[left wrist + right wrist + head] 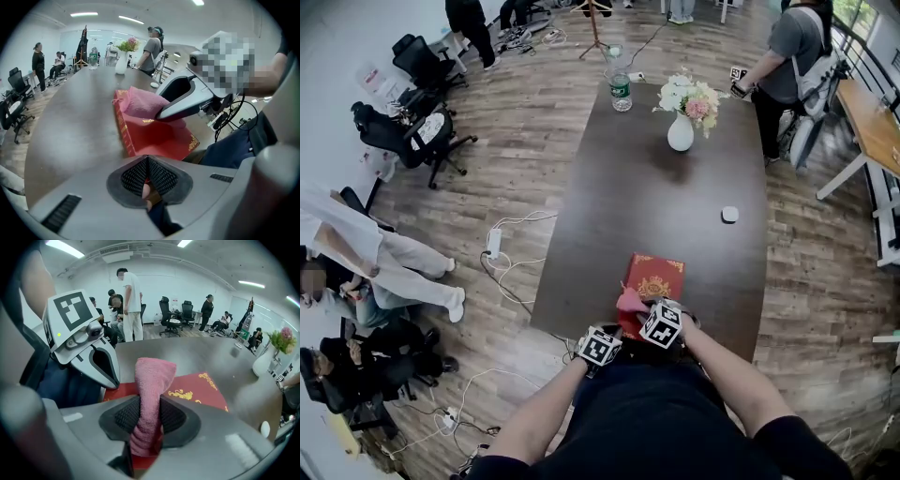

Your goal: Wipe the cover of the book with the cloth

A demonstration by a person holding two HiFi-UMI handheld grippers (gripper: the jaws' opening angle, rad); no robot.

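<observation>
A red book (656, 277) with gold ornament lies at the near end of the dark table (609, 216). A pink cloth (629, 301) rests on its near left corner. My right gripper (639, 309) is shut on the cloth (151, 376), which stands up between its pads over the book (204, 387). My left gripper (614, 333) hovers just left of it, off the book's near edge, with its jaws shut and nothing between them (147, 161). In the left gripper view the right gripper (164, 114) presses the cloth (140, 102) onto the book (157, 136).
Further up the table stand a white vase of flowers (681, 129), a water bottle (621, 91) and a small white object (729, 214). A person (789, 56) stands at the far right corner. Office chairs (422, 131) and floor cables (502, 253) lie to the left.
</observation>
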